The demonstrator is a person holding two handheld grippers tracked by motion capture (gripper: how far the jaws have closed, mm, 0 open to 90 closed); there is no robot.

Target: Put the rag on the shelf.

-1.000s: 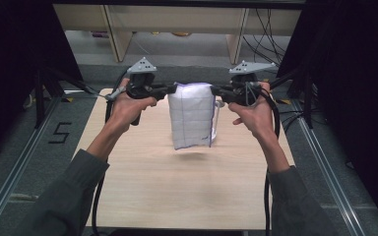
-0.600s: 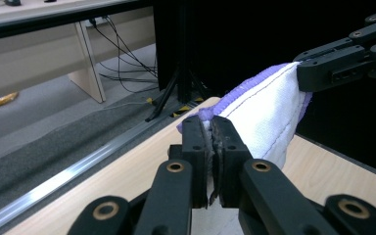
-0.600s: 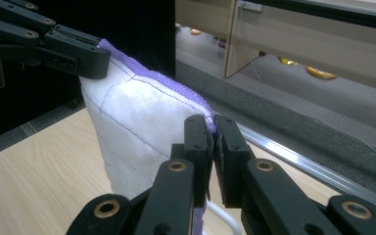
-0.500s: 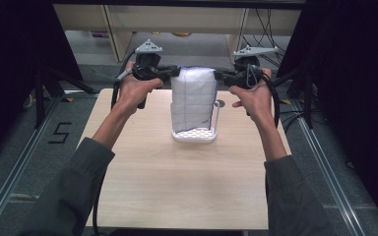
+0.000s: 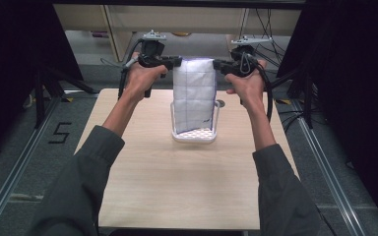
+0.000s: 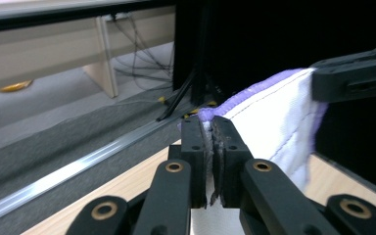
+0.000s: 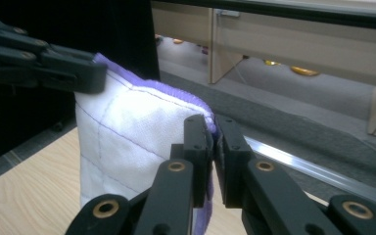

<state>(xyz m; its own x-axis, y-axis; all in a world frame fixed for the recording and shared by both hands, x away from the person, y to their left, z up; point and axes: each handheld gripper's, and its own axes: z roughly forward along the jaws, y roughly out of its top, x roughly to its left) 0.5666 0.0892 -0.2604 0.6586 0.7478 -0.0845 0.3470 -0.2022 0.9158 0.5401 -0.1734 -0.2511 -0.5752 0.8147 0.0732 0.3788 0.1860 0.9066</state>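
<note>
while both grippers pinch its top corners, the cloth (image 5: 194, 96) hangs, seemingly into the basket (image 5: 195, 135).

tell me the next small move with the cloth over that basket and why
Probably lower both hands together. The left hand-held gripper and right hand-held gripper each pinch a top corner of the white cloth, which hangs with its bottom edge inside the white basket, so lowering should feed it in.
</note>
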